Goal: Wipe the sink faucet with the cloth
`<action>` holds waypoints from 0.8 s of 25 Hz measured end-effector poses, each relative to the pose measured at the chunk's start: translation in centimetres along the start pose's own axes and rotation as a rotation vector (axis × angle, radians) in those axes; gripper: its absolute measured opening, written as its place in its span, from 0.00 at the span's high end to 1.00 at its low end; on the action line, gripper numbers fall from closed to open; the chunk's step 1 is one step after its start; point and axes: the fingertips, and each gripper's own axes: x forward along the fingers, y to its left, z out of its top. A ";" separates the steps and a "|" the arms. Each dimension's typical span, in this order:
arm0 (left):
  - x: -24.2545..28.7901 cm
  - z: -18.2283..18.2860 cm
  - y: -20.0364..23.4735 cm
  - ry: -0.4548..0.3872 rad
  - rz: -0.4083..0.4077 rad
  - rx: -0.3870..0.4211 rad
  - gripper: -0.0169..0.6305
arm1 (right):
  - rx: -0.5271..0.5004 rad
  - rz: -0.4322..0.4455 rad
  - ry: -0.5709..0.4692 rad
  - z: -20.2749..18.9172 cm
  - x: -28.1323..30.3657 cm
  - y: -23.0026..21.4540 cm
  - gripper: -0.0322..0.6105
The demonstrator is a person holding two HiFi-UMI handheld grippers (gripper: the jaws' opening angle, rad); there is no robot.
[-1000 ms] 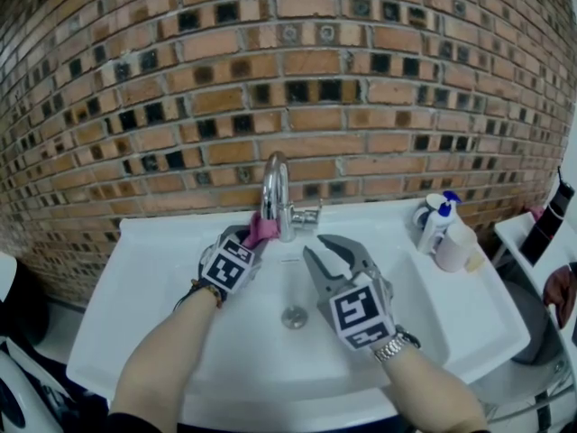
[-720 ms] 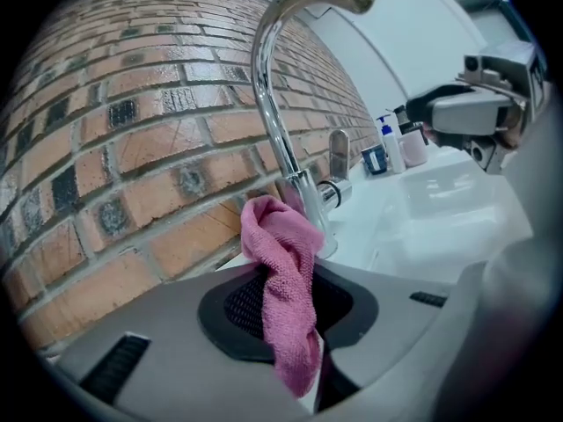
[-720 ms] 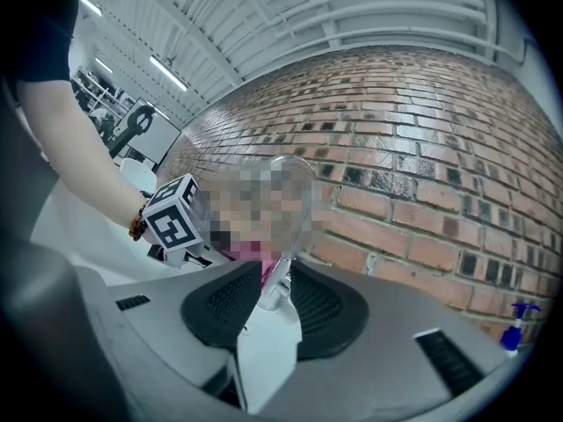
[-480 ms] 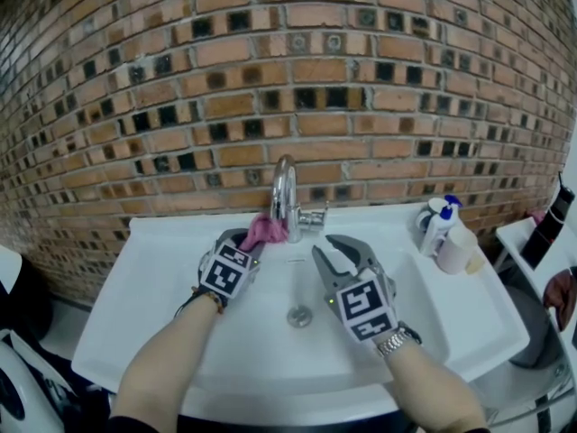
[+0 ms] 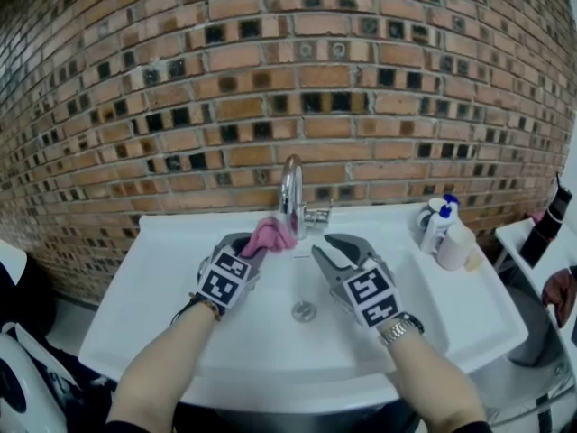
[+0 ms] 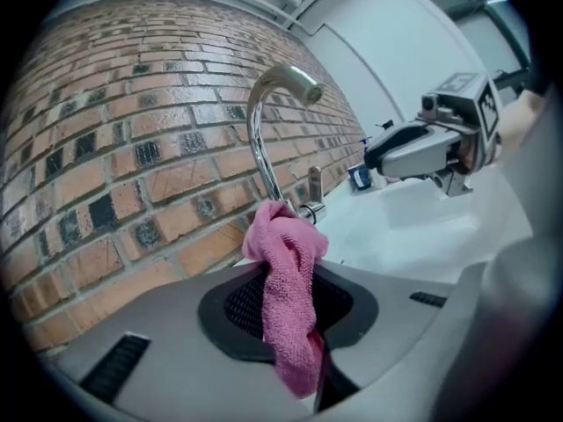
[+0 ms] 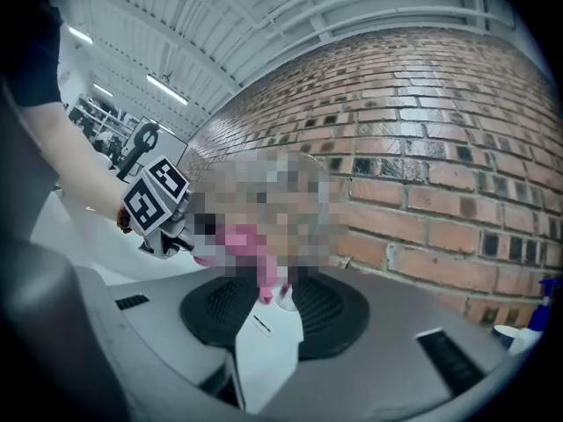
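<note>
A chrome faucet curves up at the back of the white sink, in front of a brick wall. My left gripper is shut on a bunched pink cloth, whose top lies against the left side of the faucet's lower stem. In the left gripper view the cloth hangs between the jaws, with the faucet right behind it. My right gripper hovers over the basin just right of the faucet. Its jaws stand apart with nothing between them. Its own view shows the cloth partly behind a mosaic patch.
The faucet's lever handle sticks out to the right of the stem. The drain is in the basin between my hands. A pump bottle and a white container stand on the sink's right rim. A dark bottle is at the far right.
The left gripper has shifted a little with the cloth, up along the faucet's lower stem. The head view has tilted. The right gripper has kept its place, still open.
</note>
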 end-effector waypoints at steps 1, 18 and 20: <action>-0.5 0.3 -0.3 -0.010 -0.007 0.008 0.84 | 0.005 0.019 -0.003 0.2 0.0 0.4 0.73; -7.0 4.5 -5.2 -0.179 -0.181 0.134 0.84 | -0.130 0.232 0.076 2.0 1.1 5.8 0.58; -7.3 4.7 -5.6 -0.194 -0.199 0.133 0.84 | -0.156 0.251 0.089 2.1 1.0 6.1 0.58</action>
